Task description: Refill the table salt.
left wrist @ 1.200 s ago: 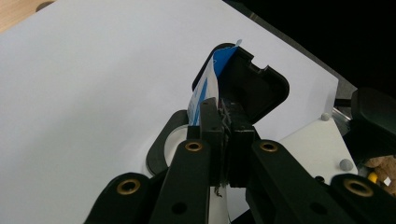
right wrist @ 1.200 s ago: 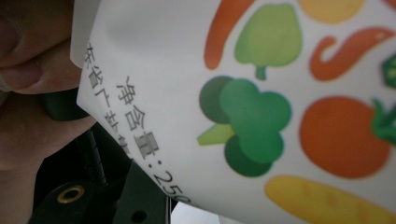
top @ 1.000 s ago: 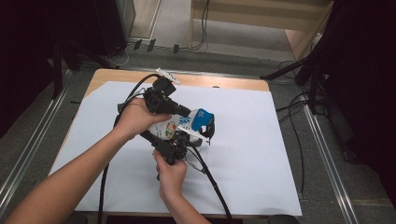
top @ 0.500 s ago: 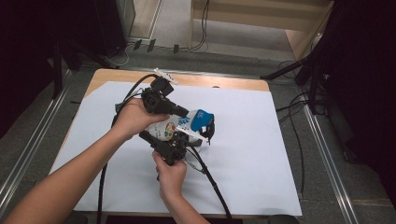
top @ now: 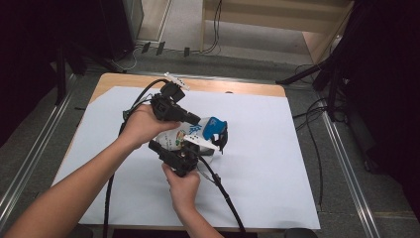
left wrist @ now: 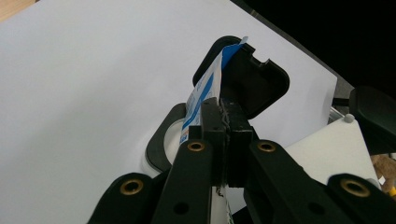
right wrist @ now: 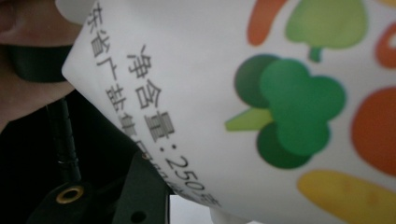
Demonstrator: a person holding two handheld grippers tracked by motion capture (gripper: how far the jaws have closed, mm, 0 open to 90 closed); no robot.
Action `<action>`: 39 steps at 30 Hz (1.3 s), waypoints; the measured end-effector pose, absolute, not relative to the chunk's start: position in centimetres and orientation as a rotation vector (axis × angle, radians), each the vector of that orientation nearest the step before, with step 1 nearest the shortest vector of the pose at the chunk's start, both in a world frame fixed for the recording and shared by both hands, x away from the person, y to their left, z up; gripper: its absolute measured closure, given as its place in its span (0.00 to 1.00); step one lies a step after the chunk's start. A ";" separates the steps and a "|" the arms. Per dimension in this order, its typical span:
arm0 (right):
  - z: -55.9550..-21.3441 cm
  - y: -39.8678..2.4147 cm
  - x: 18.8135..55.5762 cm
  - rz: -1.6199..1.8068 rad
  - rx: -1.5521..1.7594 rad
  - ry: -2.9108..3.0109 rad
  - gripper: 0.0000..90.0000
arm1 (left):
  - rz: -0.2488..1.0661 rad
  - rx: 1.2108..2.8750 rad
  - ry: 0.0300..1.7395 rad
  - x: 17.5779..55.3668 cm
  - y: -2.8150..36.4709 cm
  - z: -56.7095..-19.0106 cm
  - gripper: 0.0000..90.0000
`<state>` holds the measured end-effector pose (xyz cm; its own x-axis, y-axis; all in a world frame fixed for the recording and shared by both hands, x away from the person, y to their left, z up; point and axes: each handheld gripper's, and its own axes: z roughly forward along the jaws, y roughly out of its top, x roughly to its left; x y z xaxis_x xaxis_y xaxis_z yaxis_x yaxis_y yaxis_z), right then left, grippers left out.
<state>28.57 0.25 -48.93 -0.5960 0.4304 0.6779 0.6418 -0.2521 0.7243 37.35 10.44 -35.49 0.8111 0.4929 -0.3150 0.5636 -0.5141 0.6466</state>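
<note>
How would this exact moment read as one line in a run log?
left gripper: shut on pouch top | right gripper: clamps pouch body | pouch: held above white sheet | hands: steady

Both hands parked close together, mid-table.

Left gripper reaches in from the left, forearm stretched diagonally, jaws pinched tight together. Right gripper sits just below it, hand coming straight up from the bottom edge, jaws partly apart.
</note>
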 end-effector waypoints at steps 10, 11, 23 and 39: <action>-49.0 0.2 28.6 -1.962 -1.320 -1.742 0.76 | -0.123 2.209 0.764 37.2 10.7 -35.6 0.98; -49.0 0.2 28.6 -1.968 -1.319 -1.738 0.76 | -0.122 2.207 0.766 37.2 10.8 -35.6 0.98; -48.9 0.1 28.7 -1.975 -1.311 -1.706 0.76 | -0.101 2.216 0.763 37.2 10.6 -35.5 1.00; -48.9 0.0 28.9 -1.980 -1.307 -1.675 0.76 | -0.096 2.238 0.758 37.1 10.1 -35.1 1.00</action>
